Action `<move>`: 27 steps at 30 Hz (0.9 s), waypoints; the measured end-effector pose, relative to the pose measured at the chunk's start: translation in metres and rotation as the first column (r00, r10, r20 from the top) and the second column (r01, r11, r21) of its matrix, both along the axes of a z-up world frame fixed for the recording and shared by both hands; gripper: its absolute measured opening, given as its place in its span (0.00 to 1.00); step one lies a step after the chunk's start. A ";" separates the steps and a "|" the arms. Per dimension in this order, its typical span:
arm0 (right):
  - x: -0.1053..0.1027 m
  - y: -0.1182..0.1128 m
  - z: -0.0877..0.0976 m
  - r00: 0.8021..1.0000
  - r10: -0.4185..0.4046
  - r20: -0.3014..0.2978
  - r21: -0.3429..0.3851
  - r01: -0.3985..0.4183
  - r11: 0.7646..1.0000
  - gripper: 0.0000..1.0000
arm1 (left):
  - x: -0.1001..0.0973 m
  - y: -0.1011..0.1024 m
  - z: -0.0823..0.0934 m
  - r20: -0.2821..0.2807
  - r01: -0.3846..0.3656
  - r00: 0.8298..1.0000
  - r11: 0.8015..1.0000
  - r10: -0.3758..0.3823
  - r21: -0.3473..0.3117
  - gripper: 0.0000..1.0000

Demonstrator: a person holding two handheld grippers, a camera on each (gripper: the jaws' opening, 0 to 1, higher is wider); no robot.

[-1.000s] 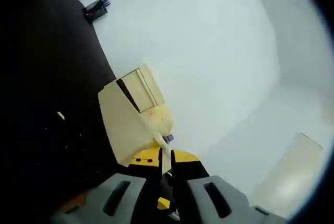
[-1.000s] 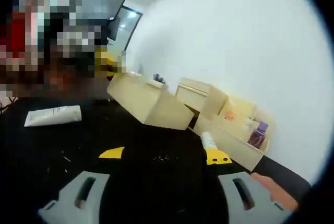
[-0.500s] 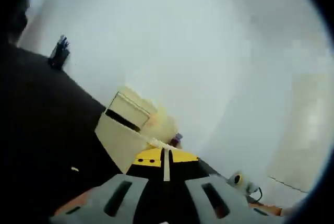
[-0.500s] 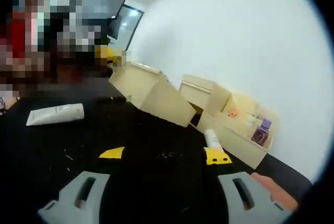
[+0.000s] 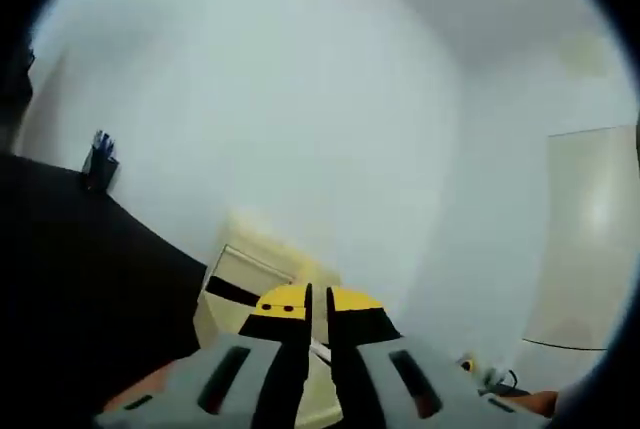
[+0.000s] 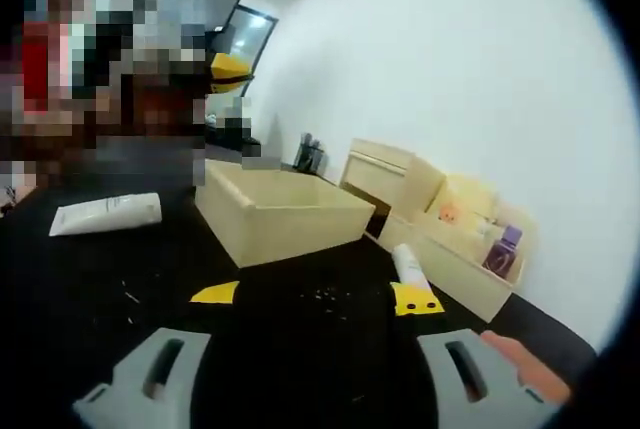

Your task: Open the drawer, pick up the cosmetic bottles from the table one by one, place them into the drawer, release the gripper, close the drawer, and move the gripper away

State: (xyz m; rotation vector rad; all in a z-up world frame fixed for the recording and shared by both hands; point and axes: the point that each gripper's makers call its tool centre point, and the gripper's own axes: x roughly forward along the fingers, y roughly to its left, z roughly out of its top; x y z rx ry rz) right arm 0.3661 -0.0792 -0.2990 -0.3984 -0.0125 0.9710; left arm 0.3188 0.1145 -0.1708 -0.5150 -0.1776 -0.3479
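on the black table (image 6: 300, 349), your right gripper (image 6: 315, 297) stands wide with a white bottle (image 6: 405, 267) touching its right yellow tip. the pulled-out drawer (image 6: 275, 214) rests just beyond, bare tabletop between; a white tube (image 6: 105, 214) lies far left. your left gripper (image 5: 317, 301) is nearly closed, gripping the drawer's edge.
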 end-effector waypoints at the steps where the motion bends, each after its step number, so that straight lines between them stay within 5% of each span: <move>1: 0.000 0.000 0.000 1.000 0.001 -0.001 -0.001 -0.001 1.000 0.52 | -0.003 -0.003 -0.009 -0.016 0.006 1.000 0.997 -0.004 0.080 0.10; 4: -0.003 0.001 0.002 1.000 0.012 -0.003 0.009 -0.012 1.000 0.52 | -0.013 -0.010 -0.031 -0.073 0.012 0.997 0.974 0.004 0.224 0.15; 5: -0.005 0.001 0.004 1.000 0.017 0.001 0.017 -0.017 1.000 0.51 | -0.020 -0.016 -0.036 -0.085 0.027 0.996 0.977 -0.009 0.211 0.17; 7: -0.007 0.003 0.007 1.000 0.022 0.002 0.034 -0.022 0.999 0.49 | -0.033 -0.029 -0.046 -0.105 0.069 0.993 0.984 -0.052 0.165 0.22; 9: -0.004 0.001 0.004 1.000 0.009 0.006 0.015 -0.009 1.000 0.49 | -0.045 -0.051 -0.067 -0.215 0.159 0.962 0.985 -0.169 -0.064 0.23; 10: -0.003 0.001 0.004 1.000 0.009 0.004 0.016 -0.009 1.000 0.49 | -0.049 -0.060 -0.074 -0.271 0.188 0.930 0.956 -0.247 -0.226 0.24; 12: -0.003 0.001 0.005 1.000 0.009 -0.001 0.025 -0.009 1.000 0.49 | -0.050 -0.069 -0.079 -0.312 0.181 0.880 0.859 -0.359 -0.478 0.28; 13: -0.003 0.001 0.005 1.000 0.006 -0.002 0.027 -0.006 1.000 0.49 | -0.045 -0.066 -0.079 -0.295 0.163 0.888 0.842 -0.352 -0.515 0.29; 14: -0.003 0.000 0.004 1.000 0.004 -0.001 0.025 -0.004 1.000 0.49 | -0.038 -0.059 -0.081 -0.279 0.127 0.911 0.850 -0.304 -0.510 0.28; 15: -0.003 0.000 0.004 1.000 0.005 -0.002 0.026 -0.005 1.000 0.49 | -0.036 -0.054 -0.091 -0.342 0.049 0.892 0.814 -0.296 -0.578 0.26; 16: -0.004 0.000 0.005 1.000 0.007 -0.002 0.028 -0.007 1.000 0.49 | -0.034 -0.051 -0.092 -0.339 0.021 0.897 0.793 -0.284 -0.609 0.25; 17: -0.006 0.001 0.005 1.000 0.011 -0.001 0.030 -0.011 1.000 0.49 | -0.034 -0.051 -0.090 -0.318 0.017 0.899 0.749 -0.302 -0.663 0.26; 18: -0.008 0.001 0.005 1.000 0.013 0.000 0.029 -0.013 0.999 0.49 | -0.034 -0.051 -0.094 -0.334 -0.016 0.881 0.685 -0.335 -0.729 0.26; 19: -0.009 0.001 0.004 1.000 0.018 0.000 0.026 -0.018 1.000 0.48 | -0.031 -0.047 -0.099 -0.339 -0.053 0.885 0.655 -0.319 -0.754 0.25; 20: -0.011 0.002 0.004 1.000 0.022 0.002 0.022 -0.022 1.000 0.48 | -0.028 -0.044 -0.104 -0.350 -0.079 0.884 0.638 -0.310 -0.766 0.25; 22: -0.014 0.003 0.005 1.000 0.029 0.009 0.023 -0.029 0.999 0.48 | -0.023 -0.036 -0.112 -0.376 -0.129 0.890 0.647 -0.260 -0.752 0.23; 24: -0.018 0.004 0.013 0.999 0.040 0.010 0.059 -0.041 0.997 0.47 | -0.020 -0.030 -0.108 -0.358 -0.150 0.903 0.607 -0.237 -0.780 0.20; 27: -0.028 0.009 0.023 0.993 0.104 -0.052 0.136 -0.096 0.986 0.38 | -0.018 -0.033 -0.113 -0.376 -0.161 0.896 0.614 -0.238 -0.773 0.17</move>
